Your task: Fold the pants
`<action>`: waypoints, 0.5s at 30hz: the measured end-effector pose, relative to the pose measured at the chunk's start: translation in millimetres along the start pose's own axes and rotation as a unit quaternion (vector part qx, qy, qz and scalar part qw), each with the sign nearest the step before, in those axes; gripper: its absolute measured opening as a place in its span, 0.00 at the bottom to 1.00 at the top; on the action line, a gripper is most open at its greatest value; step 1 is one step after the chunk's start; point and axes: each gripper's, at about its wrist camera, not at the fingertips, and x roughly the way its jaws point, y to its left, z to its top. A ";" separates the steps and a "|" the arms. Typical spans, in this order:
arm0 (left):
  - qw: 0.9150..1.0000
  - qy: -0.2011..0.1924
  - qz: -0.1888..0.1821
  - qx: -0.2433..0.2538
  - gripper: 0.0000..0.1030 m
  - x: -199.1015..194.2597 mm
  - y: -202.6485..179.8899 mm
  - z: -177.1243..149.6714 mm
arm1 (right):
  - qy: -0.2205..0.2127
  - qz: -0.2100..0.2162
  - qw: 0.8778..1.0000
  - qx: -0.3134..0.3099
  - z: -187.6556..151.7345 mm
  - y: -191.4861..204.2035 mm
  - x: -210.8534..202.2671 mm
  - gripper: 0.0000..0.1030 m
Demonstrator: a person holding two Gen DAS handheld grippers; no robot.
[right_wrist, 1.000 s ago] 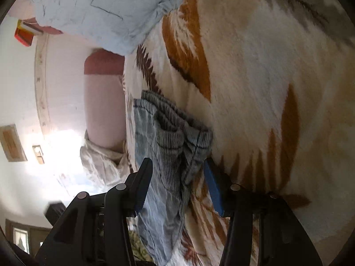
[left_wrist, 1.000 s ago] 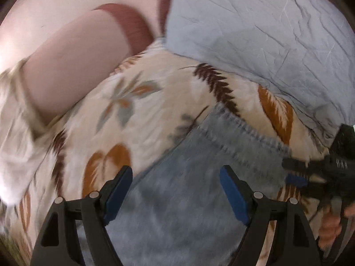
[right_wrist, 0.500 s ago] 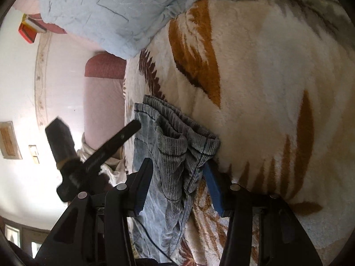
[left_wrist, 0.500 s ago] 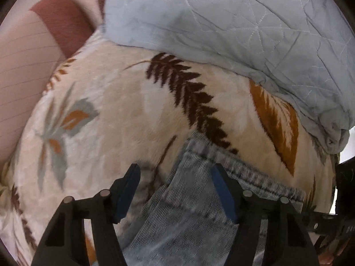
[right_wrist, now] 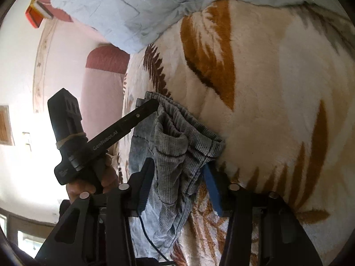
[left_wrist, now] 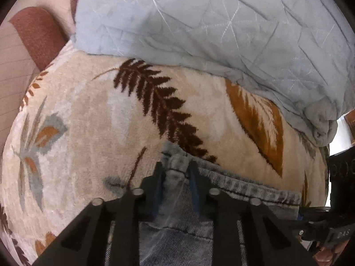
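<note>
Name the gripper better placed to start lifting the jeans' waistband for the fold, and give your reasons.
Left. The left gripper has just closed, pinching the jeans waistband corner. The right gripper straddles bunched waistband, jaws closing but its pads not clearly pressing yet.

The only text that reads clearly is "GenRobot.AI", in pale letters along the black side bar of the left gripper (right_wrist: 153,107), seen from the right wrist camera. In the left wrist view, the black body of the right gripper (left_wrist: 298,216) at the lower right edge carries small pale characters, too small and blurred to make out.
</note>
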 end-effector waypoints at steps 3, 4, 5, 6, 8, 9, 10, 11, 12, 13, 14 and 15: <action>1.000 -0.015 0.005 -0.002 0.18 -11.0 -0.8 -2.9 | 0.005 0.002 1.000 0.000 1.2 -1.1 1.8 0.24; 1.000 -0.020 0.007 -0.003 0.17 -15.7 -2.2 -3.7 | 0.007 0.003 1.000 -0.003 1.1 0.0 2.1 0.23; 1.000 -0.027 0.007 -0.005 0.17 -21.3 -2.6 -4.7 | 0.007 0.003 1.000 -0.006 0.8 0.8 1.7 0.20; 0.999 -0.033 0.005 -0.010 0.17 -28.4 -2.9 -6.3 | 0.006 0.004 1.000 -0.010 0.1 2.9 1.1 0.20; 0.999 -0.048 -0.001 -0.019 0.17 -42.4 -0.4 -7.1 | 0.003 0.009 1.000 -0.022 -2.3 10.7 -1.0 0.19; 0.998 -0.055 -0.001 -0.021 0.17 -50.2 3.2 -7.2 | 0.000 0.009 1.000 -0.029 -3.4 13.8 -2.4 0.19; 0.998 -0.063 0.000 -0.022 0.17 -59.5 3.8 -8.9 | -0.002 0.010 0.999 -0.034 -4.8 17.1 -3.6 0.19; 0.997 -0.070 0.000 -0.025 0.17 -68.3 5.1 -7.8 | -0.002 0.014 0.999 -0.039 -6.5 20.6 -4.6 0.17; 0.996 -0.079 0.000 -0.028 0.17 -77.6 6.2 -8.3 | -0.002 0.019 0.999 -0.044 -8.5 23.9 -5.7 0.17; 0.996 -0.089 0.000 -0.032 0.17 -85.8 8.1 -10.7 | -0.002 0.023 0.999 -0.049 -10.2 27.1 -6.6 0.17; 0.995 -0.097 0.001 -0.035 0.17 -93.4 10.8 -13.8 | -0.003 0.029 0.998 -0.058 -12.8 32.0 -8.0 0.17; 0.994 -0.104 0.002 -0.039 0.17 -102.7 14.3 -17.6 | -0.001 0.038 0.997 -0.071 -16.8 39.7 -8.8 0.17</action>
